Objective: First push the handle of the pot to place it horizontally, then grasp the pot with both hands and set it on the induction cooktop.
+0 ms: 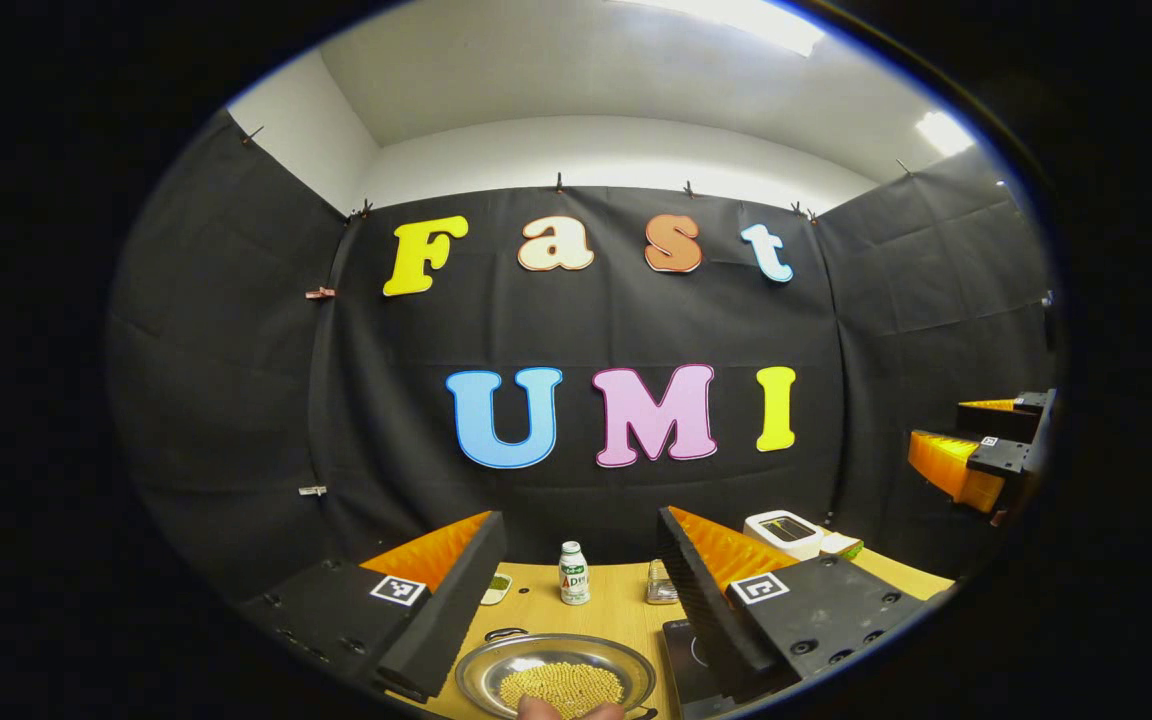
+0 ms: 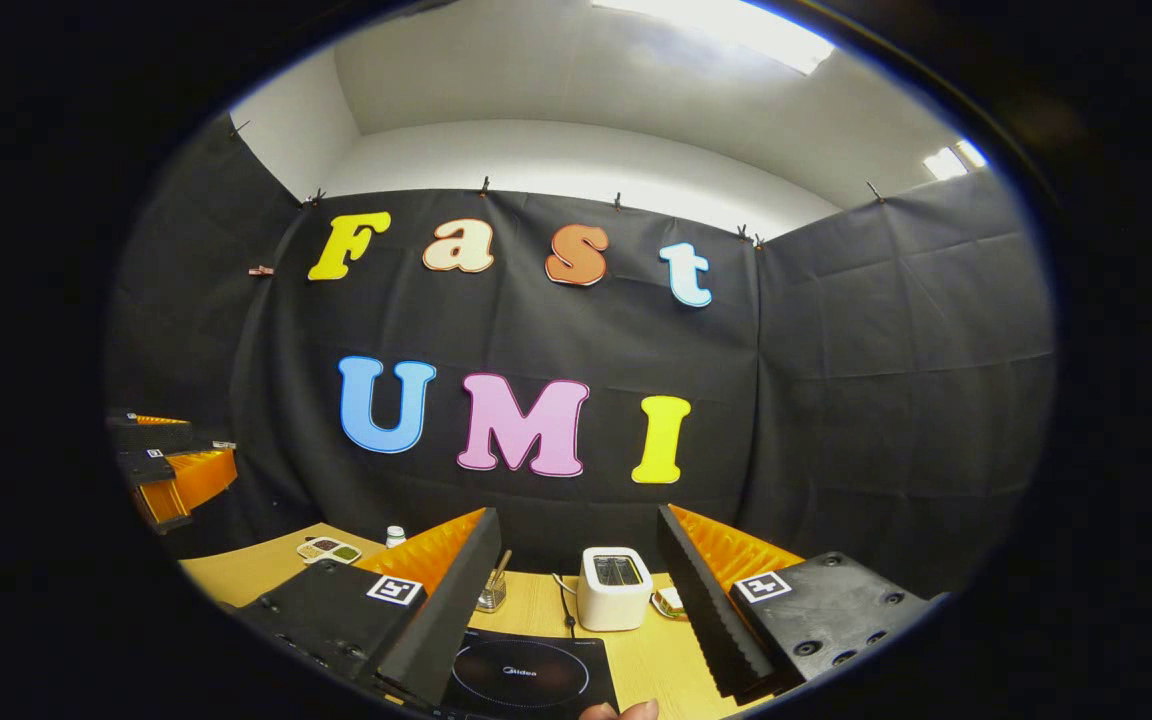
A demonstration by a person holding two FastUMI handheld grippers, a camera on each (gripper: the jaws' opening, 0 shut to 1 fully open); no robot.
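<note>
Shallow round steel pot (image 1: 556, 672) with yellow grains sits on wooden table (image 1: 616, 612), bottom centre of left gripper view, between spread left hand-held gripper (image 1: 576, 590) fingers. Black induction cooktop (image 2: 526, 678) lies bottom centre of right gripper view; right hand-held gripper (image 2: 576, 590) also spread. Judged: handle push not begun; next, lower to small handle (image 1: 504, 634).

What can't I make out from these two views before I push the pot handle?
- Left gripper view: the shallow round steel pot of yellow grains is cut by the lower edge; a fingertip covers its near rim, and its handle's lie stays unclear.
- Left gripper view: the black glass induction cooktop is mostly hidden behind a black gripper finger.
- Right gripper view: the cooktop's near edge is cut off.
</note>
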